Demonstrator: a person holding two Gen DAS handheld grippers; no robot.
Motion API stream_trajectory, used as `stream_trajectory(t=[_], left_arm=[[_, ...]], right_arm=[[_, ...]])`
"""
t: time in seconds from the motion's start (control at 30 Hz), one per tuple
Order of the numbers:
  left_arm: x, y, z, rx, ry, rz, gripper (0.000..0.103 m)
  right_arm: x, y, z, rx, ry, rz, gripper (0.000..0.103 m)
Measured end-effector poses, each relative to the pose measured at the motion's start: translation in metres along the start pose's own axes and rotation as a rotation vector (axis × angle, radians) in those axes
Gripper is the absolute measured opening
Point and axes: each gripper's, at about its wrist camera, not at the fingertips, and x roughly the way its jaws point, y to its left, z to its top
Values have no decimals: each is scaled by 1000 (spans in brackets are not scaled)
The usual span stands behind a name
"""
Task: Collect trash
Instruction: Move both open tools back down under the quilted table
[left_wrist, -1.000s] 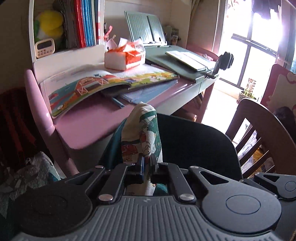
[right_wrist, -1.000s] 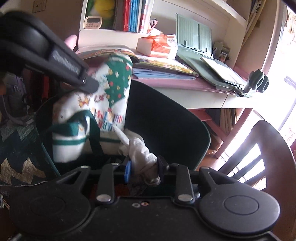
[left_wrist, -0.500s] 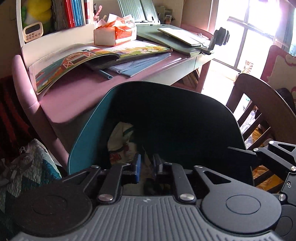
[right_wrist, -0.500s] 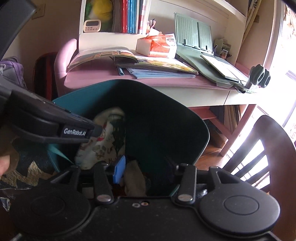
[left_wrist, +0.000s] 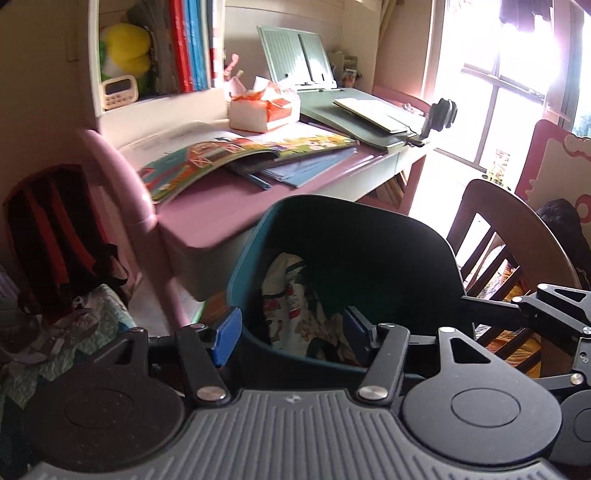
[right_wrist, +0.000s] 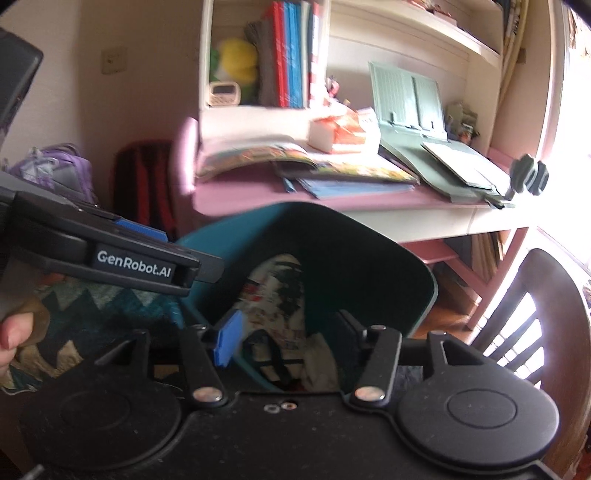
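While the left gripper (left_wrist: 291, 332) hangs over the near rim of the teal bin (left_wrist: 251, 258), its blue pads stand apart with nothing pressed between them; its jaws have just been opening. One pad sits outside the bin's left wall, the other inside over the contents. Down in the bin lies the printed bag (left_wrist: 291, 295), crumpled against the left inner wall, touching neither pad. Behind the bin stands the pink desk (left_wrist: 221, 210), with an open picture book (left_wrist: 207, 158) and a tissue box (left_wrist: 258, 110) on it. Right of the bin is a wooden chair (left_wrist: 517, 236), and the right gripper's black linkage shows at the right edge, just beside the bin.

From the right wrist view, the right gripper (right_wrist: 291, 332) also hovers at the bin's (right_wrist: 424, 295) near rim, released, its jaws having just been opening and holding nothing. The bag (right_wrist: 273, 291) rests inside the bin, with a pale wad (right_wrist: 321, 362) of trash low beside it. Left of the bin, the left gripper's (right_wrist: 147, 254) arm reaches towards the rim, a hand (right_wrist: 11, 332) gripping its handle at the left edge. The desk (right_wrist: 258, 203) stands behind the bin, the chair (right_wrist: 546, 295) to the right.
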Motion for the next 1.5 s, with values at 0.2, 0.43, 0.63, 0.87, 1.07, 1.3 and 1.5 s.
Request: stream_trajectory(t=[0.2,0.43,0.63,0.87,1.07,1.3,1.5], left_arm=[[-43,30,-16,-21,-29,26,62],[-94,81,-44,-50,-49,71,67],[-135,144,-75,-117,-71,128,74],[-168,228,-125,-233,-63,198,82],[-189,298,-176,-315,-42,267,85],[-208,384,-245,-426,-36,377,100],[-209,465,-321,-564,-5,445,100]], right_arm=[[-26,33,8,-8,-38,72,58],[-37,89,18,-34,-58,163,59],[-32,154,23,-90,-56,273,59],[-9,243,23,-160,-42,446,60],[17,322,11,-225,-40,579,60],[51,415,-16,-332,30,698,61],[95,490,-64,-440,135,760,62]])
